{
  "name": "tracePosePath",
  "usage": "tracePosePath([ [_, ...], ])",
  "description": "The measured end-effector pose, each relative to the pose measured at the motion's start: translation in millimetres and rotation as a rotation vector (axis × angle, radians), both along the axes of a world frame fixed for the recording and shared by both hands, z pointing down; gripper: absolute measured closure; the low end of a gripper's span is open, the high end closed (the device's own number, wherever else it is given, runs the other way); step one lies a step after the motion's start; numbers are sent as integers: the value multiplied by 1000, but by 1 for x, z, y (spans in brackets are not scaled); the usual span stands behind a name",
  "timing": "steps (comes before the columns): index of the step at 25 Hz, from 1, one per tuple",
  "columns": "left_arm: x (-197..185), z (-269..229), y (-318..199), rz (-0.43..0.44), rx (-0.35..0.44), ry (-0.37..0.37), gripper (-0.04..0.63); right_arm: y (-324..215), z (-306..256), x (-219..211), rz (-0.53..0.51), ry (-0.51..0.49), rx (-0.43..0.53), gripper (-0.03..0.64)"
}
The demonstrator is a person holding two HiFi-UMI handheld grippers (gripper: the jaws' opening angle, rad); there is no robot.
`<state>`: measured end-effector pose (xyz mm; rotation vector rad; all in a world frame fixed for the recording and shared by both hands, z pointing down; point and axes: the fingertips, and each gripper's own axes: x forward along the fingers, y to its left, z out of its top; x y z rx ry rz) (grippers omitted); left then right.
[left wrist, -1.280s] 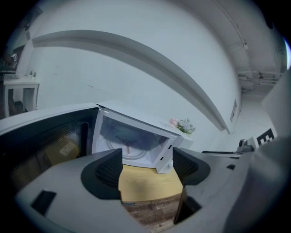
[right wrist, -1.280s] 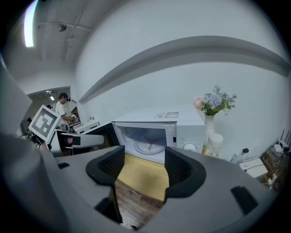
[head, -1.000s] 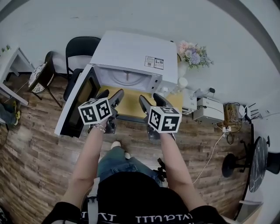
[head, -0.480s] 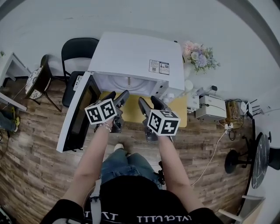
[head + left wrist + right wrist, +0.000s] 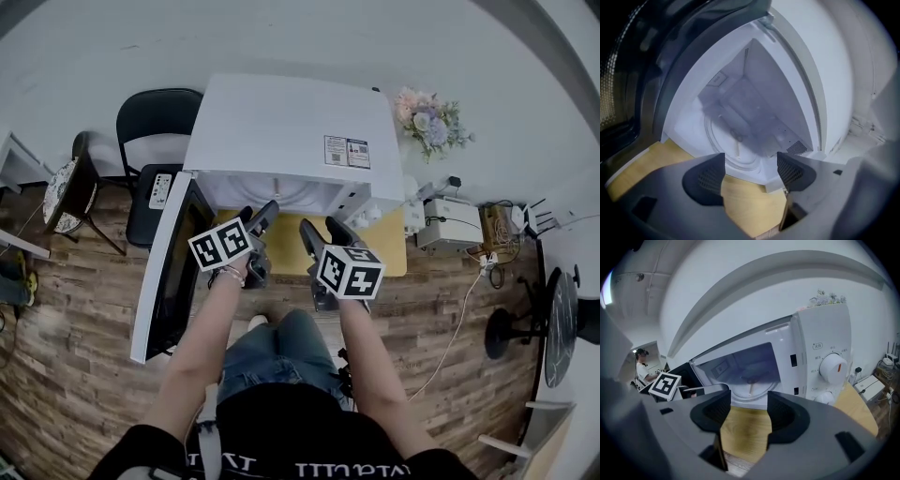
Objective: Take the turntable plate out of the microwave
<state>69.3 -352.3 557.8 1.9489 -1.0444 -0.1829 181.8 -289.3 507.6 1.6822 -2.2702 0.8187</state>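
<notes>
Round clear-glass turntable plate (image 5: 733, 140) flat on the floor of the boxy white microwave (image 5: 291, 131), mid-frame. Below, over yellow wood tabletop (image 5: 750, 206), left gripper (image 5: 750, 164) ribbed black pads (image 5: 710, 178) spread wide, empty; right gripper (image 5: 749, 401) pads apart, just narrowing slightly, nothing between

Bright, even daylight; strong fisheye warping, dark vignetted corners, soft blur in gripper views

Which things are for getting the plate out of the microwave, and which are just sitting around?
For the job: microwave, its open door, plate inside, left gripper (jaws open), right gripper (jaws open, just been closing a little, nothing between).

Just around: flowers, chair, white box.
</notes>
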Motion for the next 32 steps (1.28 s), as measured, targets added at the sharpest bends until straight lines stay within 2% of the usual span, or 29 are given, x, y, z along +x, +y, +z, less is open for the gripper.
tracePosePath([
  [12, -10, 28, -31, -105, -113, 214, 261, -6, 22, 4, 25, 34, -27, 362],
  [16, -14, 27, -33, -159, -149, 332, 261, -15, 22, 6, 21, 28, -26, 362],
  [20, -23, 28, -39, -240, -228, 458, 261, -19, 26, 2, 0, 28, -39, 362],
  [22, -26, 29, -41, -272, -266, 497, 261, -20, 30, 2, -7, 26, -50, 362],
  [29, -21, 32, -51, -328, -319, 506, 261, -30, 26, 2, -32, 29, -48, 362],
  [32, -21, 36, -54, -353, -326, 496, 289, -36, 26, 3, -36, 23, -46, 362],
])
